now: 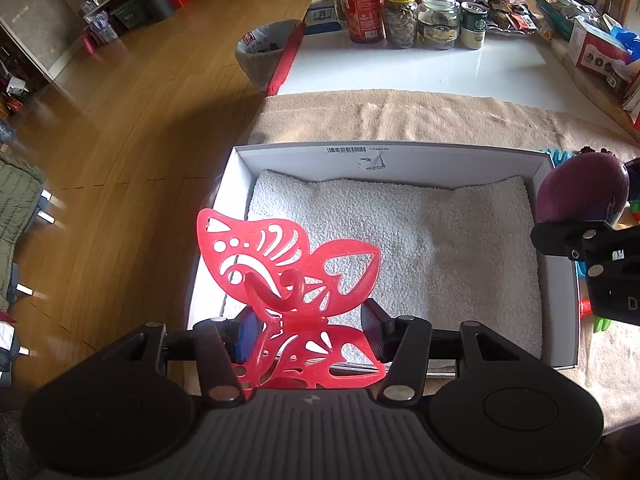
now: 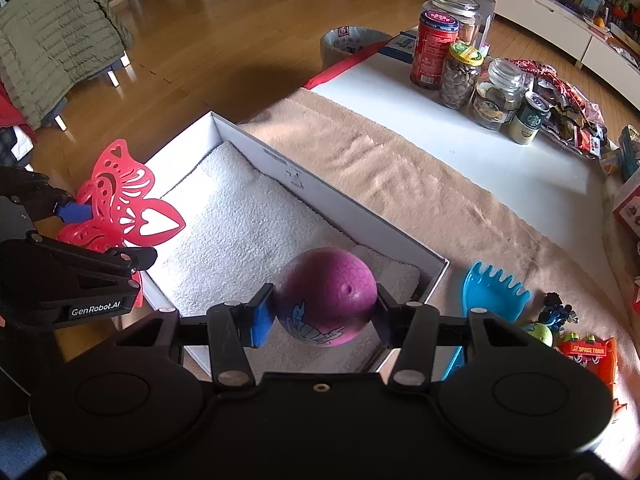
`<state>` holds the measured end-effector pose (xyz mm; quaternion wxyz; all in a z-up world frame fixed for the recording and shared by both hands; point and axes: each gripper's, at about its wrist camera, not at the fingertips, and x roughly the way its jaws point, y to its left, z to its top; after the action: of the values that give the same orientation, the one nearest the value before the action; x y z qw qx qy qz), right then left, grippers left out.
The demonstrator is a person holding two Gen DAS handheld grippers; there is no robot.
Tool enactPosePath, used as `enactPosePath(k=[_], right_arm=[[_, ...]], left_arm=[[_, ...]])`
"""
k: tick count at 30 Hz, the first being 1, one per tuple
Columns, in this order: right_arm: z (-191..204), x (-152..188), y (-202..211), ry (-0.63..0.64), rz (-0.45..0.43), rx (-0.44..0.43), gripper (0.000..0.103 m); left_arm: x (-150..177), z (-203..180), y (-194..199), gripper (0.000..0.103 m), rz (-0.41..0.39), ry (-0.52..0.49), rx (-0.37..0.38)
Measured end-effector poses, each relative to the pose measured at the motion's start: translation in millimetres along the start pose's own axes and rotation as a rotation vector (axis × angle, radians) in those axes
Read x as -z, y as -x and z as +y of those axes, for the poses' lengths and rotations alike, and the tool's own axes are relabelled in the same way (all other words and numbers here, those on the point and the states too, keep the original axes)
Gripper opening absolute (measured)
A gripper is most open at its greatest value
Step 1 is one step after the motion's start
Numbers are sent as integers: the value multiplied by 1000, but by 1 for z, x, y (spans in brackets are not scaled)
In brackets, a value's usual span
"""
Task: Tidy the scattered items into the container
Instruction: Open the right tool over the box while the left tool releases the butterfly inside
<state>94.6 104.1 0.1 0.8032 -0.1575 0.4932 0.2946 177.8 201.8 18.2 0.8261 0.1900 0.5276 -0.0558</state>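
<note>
Left fingers (image 1: 308,330) apparently pinch butterfly (image 1: 288,264); right fingers (image 2: 326,314) clamp ball (image 2: 326,300), rake (image 2: 490,292) right-view only.

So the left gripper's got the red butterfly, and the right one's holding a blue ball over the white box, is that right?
Not quite: the ball in the right gripper is purple, not blue, as the right wrist view shows. The rest holds: the left gripper grips the red butterfly, and the ball is over the white box.

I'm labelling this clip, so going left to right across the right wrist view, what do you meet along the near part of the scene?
Left gripper → red butterfly → white box → purple ball in the right gripper → blue rake → orange toy train.
</note>
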Motion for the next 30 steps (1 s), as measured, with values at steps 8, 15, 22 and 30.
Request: enactPosePath(k=[8, 15, 22, 30], right_arm=[[-2, -1, -3, -1, 6, -9, 50], [0, -4, -10, 1, 11, -15, 50], [2, -8, -11, -1, 11, -16, 50], [-3, -13, -9, -48, -30, -41, 56]], left_arm=[[-5, -4, -5, 60, 9, -10, -22], [-5, -2, -3, 78, -2, -27, -50], [5, -6, -4, 81, 9, -44, -28], [12, -10, -4, 81, 6, -52, -26]])
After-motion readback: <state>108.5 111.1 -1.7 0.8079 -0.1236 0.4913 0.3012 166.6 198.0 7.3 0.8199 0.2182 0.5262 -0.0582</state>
